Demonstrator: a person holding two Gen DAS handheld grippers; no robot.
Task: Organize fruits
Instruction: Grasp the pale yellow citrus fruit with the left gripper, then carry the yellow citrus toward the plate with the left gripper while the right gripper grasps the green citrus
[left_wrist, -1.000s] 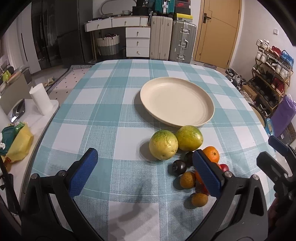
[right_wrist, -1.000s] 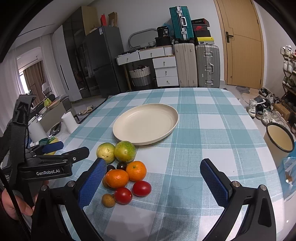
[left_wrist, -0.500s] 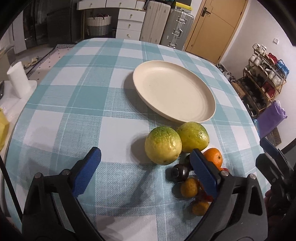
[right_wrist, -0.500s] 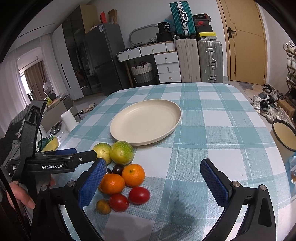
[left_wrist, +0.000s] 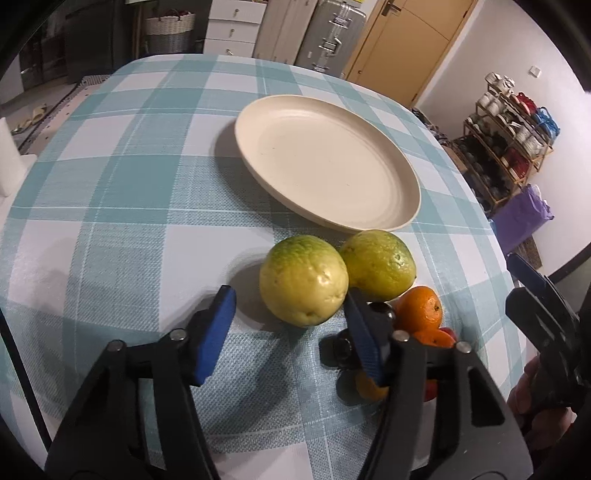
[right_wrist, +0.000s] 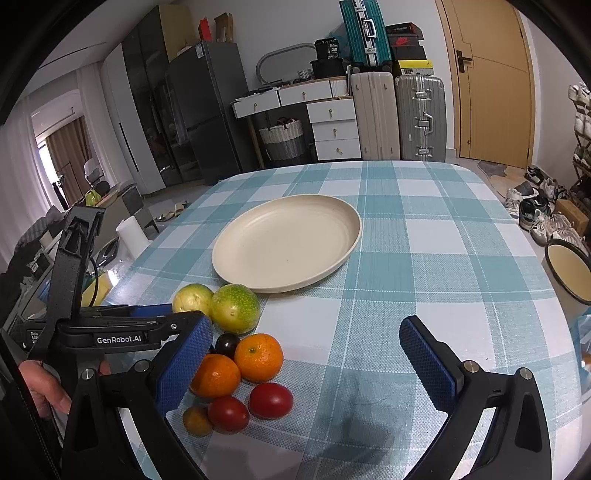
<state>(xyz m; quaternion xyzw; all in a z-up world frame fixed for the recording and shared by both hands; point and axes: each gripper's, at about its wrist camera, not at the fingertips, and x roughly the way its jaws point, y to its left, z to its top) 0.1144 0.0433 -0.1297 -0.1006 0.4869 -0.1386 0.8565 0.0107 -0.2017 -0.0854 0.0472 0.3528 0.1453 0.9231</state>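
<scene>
An empty cream plate (left_wrist: 328, 162) (right_wrist: 286, 242) sits mid-table. Just in front of it lie two yellow-green guavas (left_wrist: 303, 284) (left_wrist: 376, 264), also in the right wrist view (right_wrist: 192, 299) (right_wrist: 235, 308). Behind them are two oranges (right_wrist: 258, 356) (right_wrist: 216, 374), a dark plum (right_wrist: 226, 343), two red tomatoes (right_wrist: 270, 400) (right_wrist: 228, 413) and a small brown fruit (right_wrist: 197, 421). My left gripper (left_wrist: 291, 332) is open, its blue pads on either side of the nearer guava, not touching. My right gripper (right_wrist: 306, 354) is open and empty above the small fruits.
The table has a teal and white checked cloth (right_wrist: 424, 229). A cream enamel pot (right_wrist: 569, 273) stands off the table's right edge. A white paper roll (right_wrist: 131, 236) and a cluttered side table stand to the left. Suitcases, drawers and a door are behind.
My left gripper has moved forward and down to the nearer guava, and its jaws now flank it. My right gripper has barely moved.
</scene>
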